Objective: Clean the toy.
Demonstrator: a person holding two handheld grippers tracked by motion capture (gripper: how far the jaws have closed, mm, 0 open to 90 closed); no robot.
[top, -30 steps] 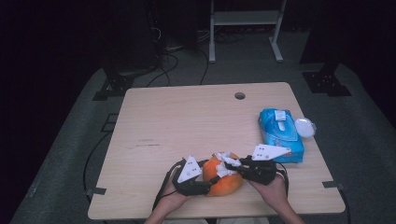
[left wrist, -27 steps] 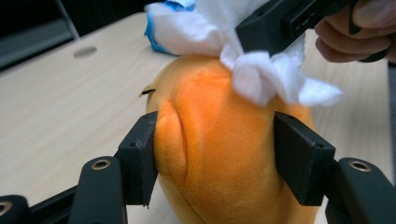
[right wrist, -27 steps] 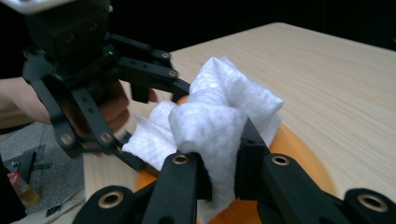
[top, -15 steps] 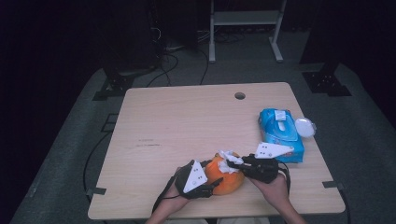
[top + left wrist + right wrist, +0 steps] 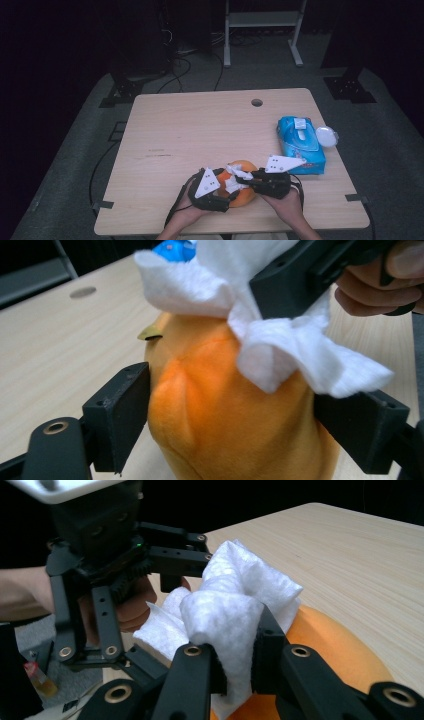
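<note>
An orange plush toy (image 5: 242, 196) lies near the table's front edge, between the two hands. My left gripper (image 5: 232, 410) has the toy (image 5: 220, 410) between its jaws. They have just been opening, and both pads still touch the toy's sides. My right gripper (image 5: 235, 630) is shut on a crumpled white wipe (image 5: 235, 605), which it holds against the top of the toy (image 5: 340, 650). In the high view the right gripper (image 5: 245, 177) comes in from the right and the left gripper (image 5: 225, 192) from the left.
A blue packet of wipes (image 5: 300, 145) lies at the table's right edge, with a round white lid (image 5: 326, 136) beside it. The wooden table (image 5: 200, 130) has a cable hole (image 5: 257, 102) near its far edge. Dark stands and cables surround the table.
The left gripper has shifted and tilted slightly around the toy. The right gripper stays on top of the toy with the wipe in it.
</note>
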